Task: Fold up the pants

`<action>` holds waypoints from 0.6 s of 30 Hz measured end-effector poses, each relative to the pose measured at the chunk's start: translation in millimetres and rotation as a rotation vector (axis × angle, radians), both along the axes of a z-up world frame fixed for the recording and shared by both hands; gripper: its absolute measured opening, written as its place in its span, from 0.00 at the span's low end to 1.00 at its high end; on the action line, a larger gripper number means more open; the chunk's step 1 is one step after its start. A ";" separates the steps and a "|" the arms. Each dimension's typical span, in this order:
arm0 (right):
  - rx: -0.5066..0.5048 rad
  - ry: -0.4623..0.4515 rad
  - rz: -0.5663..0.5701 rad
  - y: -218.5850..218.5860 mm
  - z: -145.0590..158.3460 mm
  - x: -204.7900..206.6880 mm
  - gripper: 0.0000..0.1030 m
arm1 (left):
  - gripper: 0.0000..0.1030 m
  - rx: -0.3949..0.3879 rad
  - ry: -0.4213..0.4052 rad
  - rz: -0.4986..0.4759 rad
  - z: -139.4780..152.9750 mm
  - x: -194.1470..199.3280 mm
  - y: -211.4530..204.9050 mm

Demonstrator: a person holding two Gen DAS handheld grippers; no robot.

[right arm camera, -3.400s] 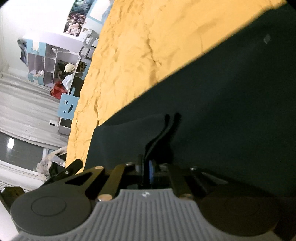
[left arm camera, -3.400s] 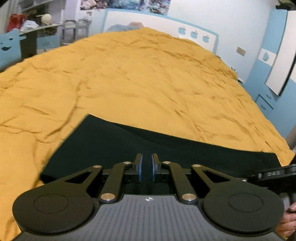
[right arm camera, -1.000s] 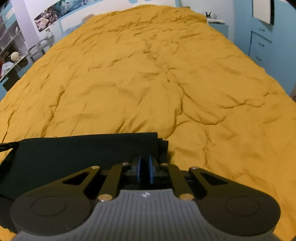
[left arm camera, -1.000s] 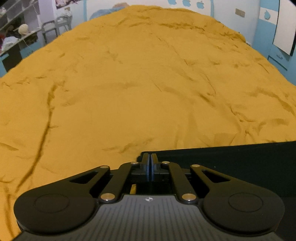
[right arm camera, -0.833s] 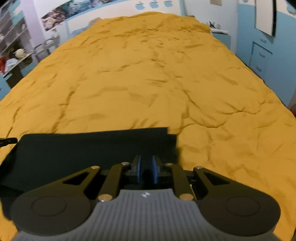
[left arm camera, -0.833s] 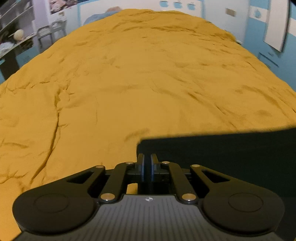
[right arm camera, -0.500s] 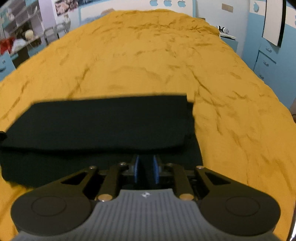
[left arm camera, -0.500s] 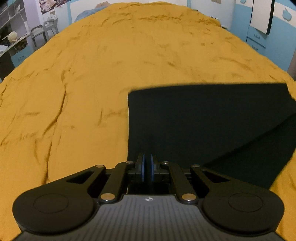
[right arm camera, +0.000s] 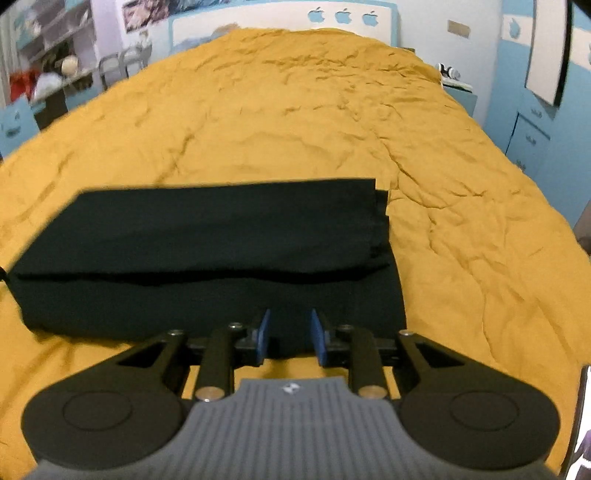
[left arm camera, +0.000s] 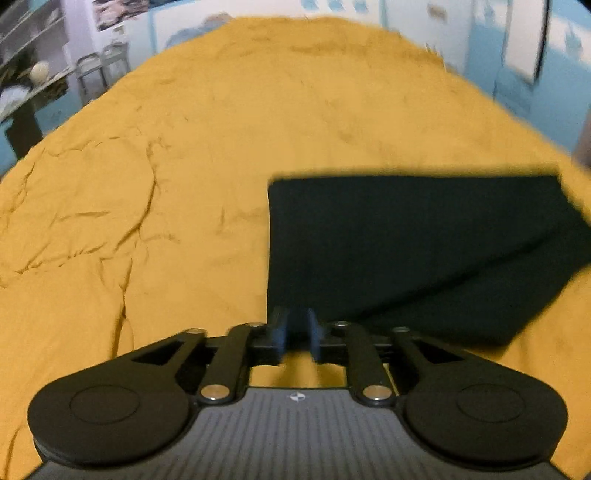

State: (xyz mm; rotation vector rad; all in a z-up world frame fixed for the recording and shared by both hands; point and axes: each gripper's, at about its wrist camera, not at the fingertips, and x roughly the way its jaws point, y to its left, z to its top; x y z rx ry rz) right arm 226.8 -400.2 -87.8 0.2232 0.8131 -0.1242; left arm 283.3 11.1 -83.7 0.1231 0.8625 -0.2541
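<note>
The black pants (left arm camera: 406, 240) lie folded into a flat rectangle on the orange bedspread (left arm camera: 184, 147). My left gripper (left arm camera: 294, 317) hovers at their near left corner. Its jaws are opening, and the pads do not press the cloth, which lies just beyond the tips. In the right wrist view the pants (right arm camera: 221, 240) show an upper layer folded over a lower one. My right gripper (right arm camera: 290, 321) is at the near edge, towards the right end. Its jaws are opening too, with black cloth seen through the gap but not pinched.
The orange bedspread (right arm camera: 332, 129) stretches far beyond the pants in every direction. A white headboard with blue apple shapes (right arm camera: 340, 16) stands at the far end. Shelves and a chair (right arm camera: 122, 62) are far left, blue cabinets (right arm camera: 532, 140) at the right.
Both grippers drew back towards the near side, so the folded pants now lie ahead of them. Their jaws, shut on the cloth before, have parted and let it go.
</note>
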 end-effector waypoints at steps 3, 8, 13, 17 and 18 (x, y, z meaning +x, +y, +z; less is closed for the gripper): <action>0.064 -0.024 -0.015 1.8 9.2 0.4 0.21 | 0.54 -0.083 -0.031 0.058 6.3 17.5 10.6; 0.079 -0.039 0.017 26.1 11.3 12.0 0.19 | 0.54 -0.193 0.052 0.096 -17.3 55.2 20.1; 0.096 -0.042 0.073 47.8 4.9 29.8 0.11 | 0.52 -0.358 0.157 0.167 -46.9 71.6 37.5; 0.100 -0.053 0.105 57.9 0.6 43.9 0.11 | 0.51 -0.476 0.210 0.185 -66.1 78.2 51.1; 0.101 -0.051 0.114 60.5 -1.2 48.2 0.11 | 0.51 -0.505 0.219 0.189 -70.5 80.7 53.6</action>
